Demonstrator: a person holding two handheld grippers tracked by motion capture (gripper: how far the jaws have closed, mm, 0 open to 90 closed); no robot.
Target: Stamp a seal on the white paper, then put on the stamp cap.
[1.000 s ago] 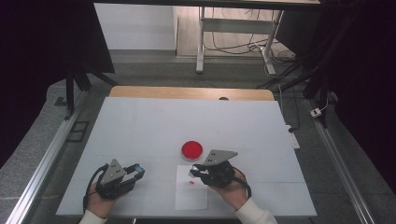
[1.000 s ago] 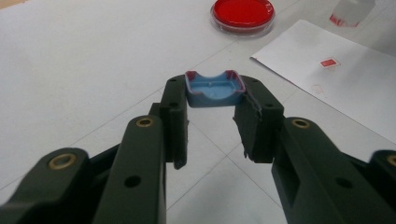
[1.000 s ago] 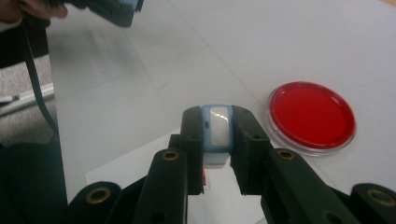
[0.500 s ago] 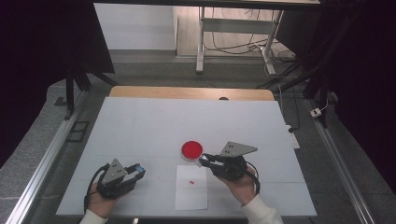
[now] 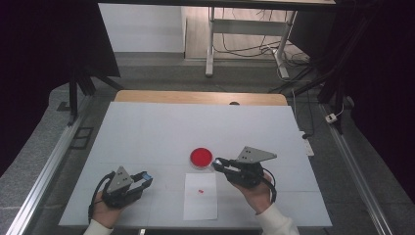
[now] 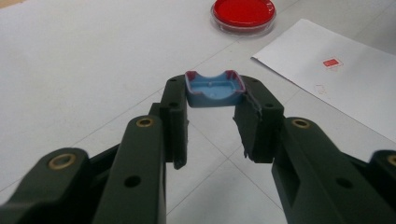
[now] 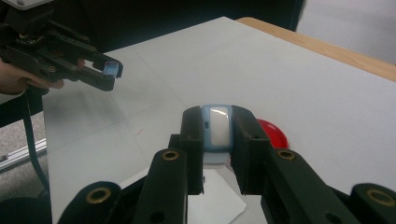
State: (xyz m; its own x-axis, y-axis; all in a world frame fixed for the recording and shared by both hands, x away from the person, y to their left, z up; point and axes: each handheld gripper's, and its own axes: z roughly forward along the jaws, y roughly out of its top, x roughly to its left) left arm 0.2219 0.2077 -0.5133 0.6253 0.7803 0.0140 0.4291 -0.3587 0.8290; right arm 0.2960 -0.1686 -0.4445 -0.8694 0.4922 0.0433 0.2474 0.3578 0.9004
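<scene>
My left gripper [image 5: 143,178] rests near the table's front left, shut on a small blue cap [image 6: 214,90] with a reddish rim, its hollow side facing up. In the right gripper view that gripper [image 7: 110,70] shows farther off at the upper left. My right gripper [image 5: 219,164] hovers just right of a red round dish [image 5: 201,156], shut on a light blue piece with a pale window [image 7: 218,129]. The dish [image 7: 274,132] peeks out behind its right jaw. A white sheet [image 5: 200,197] with a tiny red mark [image 6: 332,62] lies between the hands.
The white table [image 5: 195,127] stretches far ahead of both hands, with a wooden strip [image 5: 200,97] along its back edge. A metal rail [image 5: 44,181] runs down the left side. The red dish [image 6: 243,14] lies ahead of the left jaws.
The right gripper has moved right and slightly up, off the white sheet to a spot beside the red dish, still holding its piece. The left gripper has stayed in place.
</scene>
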